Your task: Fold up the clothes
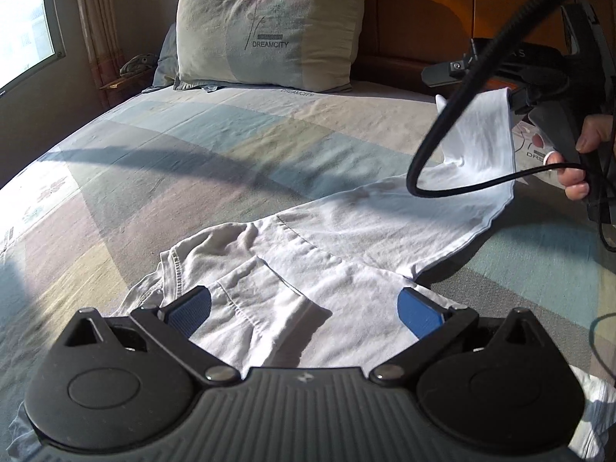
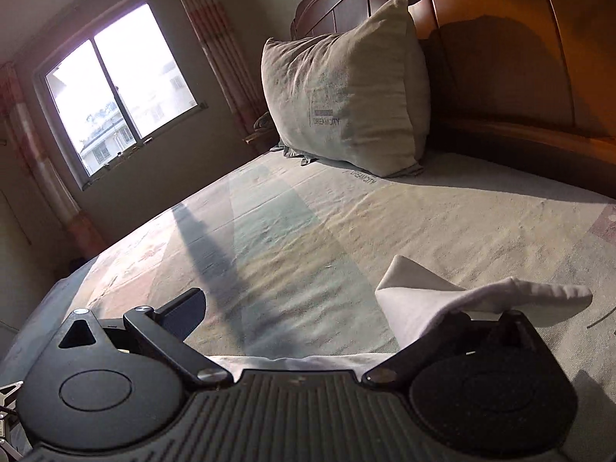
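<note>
- White shirt [image 1: 308,238] lies spread on the patchwork bedspread [image 1: 173,161], its crumpled sleeve and collar end nearest the left wrist camera, the rest of the cloth running away to the right.
- Left gripper [image 1: 304,310] sits low over the near end of the shirt with its jaws wide apart; the blue pads [image 1: 190,310] flank a folded sleeve, and nothing is pinched between them. Whether the pads touch the cloth is hard to tell.
- Right gripper [image 1: 516,102] shows in the left view at the far right, raised above the bed, with a corner of the shirt hanging from its tip, so that end of the garment is lifted off the bedspread.
- From the right wrist view, the right gripper [image 2: 327,308] looks spread, one finger [image 2: 184,313] bare at the left and the other covered by the white cloth [image 2: 442,300] draped over it; whether the cloth is clamped or merely hooked cannot be told.
- A hand [image 1: 581,161] holds the right gripper's handle, and a black cable [image 1: 462,115] loops in front of it.
- A pillow [image 1: 265,30] marked DREAMCITY leans on the wooden headboard [image 1: 442,4] well beyond the shirt; a window [image 2: 115,88] is on the left.
</note>
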